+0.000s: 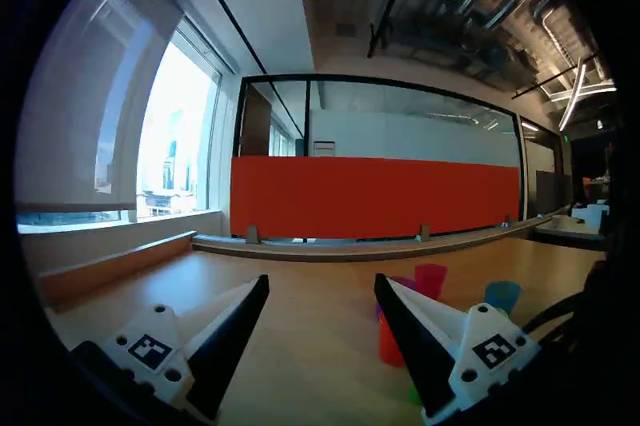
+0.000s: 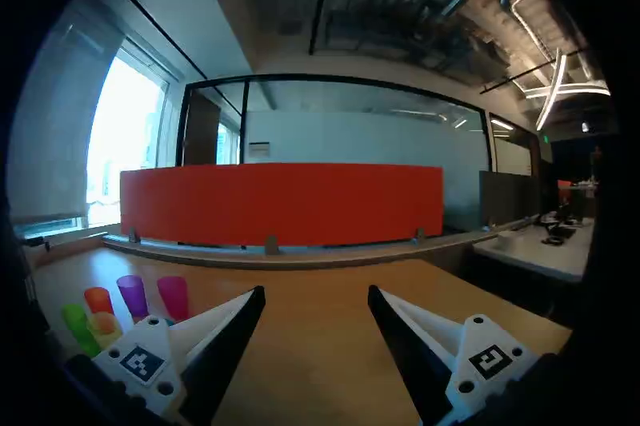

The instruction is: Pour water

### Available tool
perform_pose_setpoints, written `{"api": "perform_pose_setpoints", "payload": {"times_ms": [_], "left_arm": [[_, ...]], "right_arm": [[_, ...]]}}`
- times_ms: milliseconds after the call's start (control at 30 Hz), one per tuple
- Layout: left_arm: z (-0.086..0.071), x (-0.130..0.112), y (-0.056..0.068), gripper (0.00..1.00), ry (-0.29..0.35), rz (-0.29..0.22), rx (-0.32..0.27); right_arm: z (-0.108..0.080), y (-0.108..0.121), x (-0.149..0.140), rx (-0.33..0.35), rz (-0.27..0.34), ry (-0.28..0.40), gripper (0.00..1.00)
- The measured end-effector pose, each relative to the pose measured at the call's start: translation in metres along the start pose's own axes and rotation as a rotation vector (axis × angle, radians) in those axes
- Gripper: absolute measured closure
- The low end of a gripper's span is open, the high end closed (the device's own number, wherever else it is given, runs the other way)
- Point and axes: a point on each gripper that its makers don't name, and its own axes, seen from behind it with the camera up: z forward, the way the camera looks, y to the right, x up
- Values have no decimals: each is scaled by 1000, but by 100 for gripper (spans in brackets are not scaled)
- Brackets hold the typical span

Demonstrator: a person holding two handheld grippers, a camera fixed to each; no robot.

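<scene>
The coloured cups stand in a cluster on the wooden table (image 2: 320,346). In the right gripper view they sit to the left of the right claw (image 2: 314,290), just beyond its left finger: a pink cup (image 2: 173,296), a purple cup (image 2: 133,295) and a red cup (image 2: 99,299) in a row, upright, with a green cup (image 2: 78,326) and an orange cup (image 2: 106,324) nearer.

In the left gripper view the same kind of cluster lies to the right of the left claw (image 1: 321,277), partly hidden behind its right finger; a blue cup (image 1: 502,296) stands farther right.

Both claws are held low and level over the tabletop, pointing ahead at an orange partition (image 2: 280,202). Each has its fingers spread wide with only bare table between them, touching no cup.
</scene>
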Motion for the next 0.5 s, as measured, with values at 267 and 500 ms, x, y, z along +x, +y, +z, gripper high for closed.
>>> {"api": "perform_pose_setpoints", "payload": {"times_ms": [267, 500], "left_arm": [[5, -12, -2, 2, 1, -12, -2], [10, -25, 0, 2, -11, 11, -8]], "right_arm": [[-2, 2, 3, -9, 0, -2, 0], [-3, 2, 2, -9, -12, -5, 0]]}}
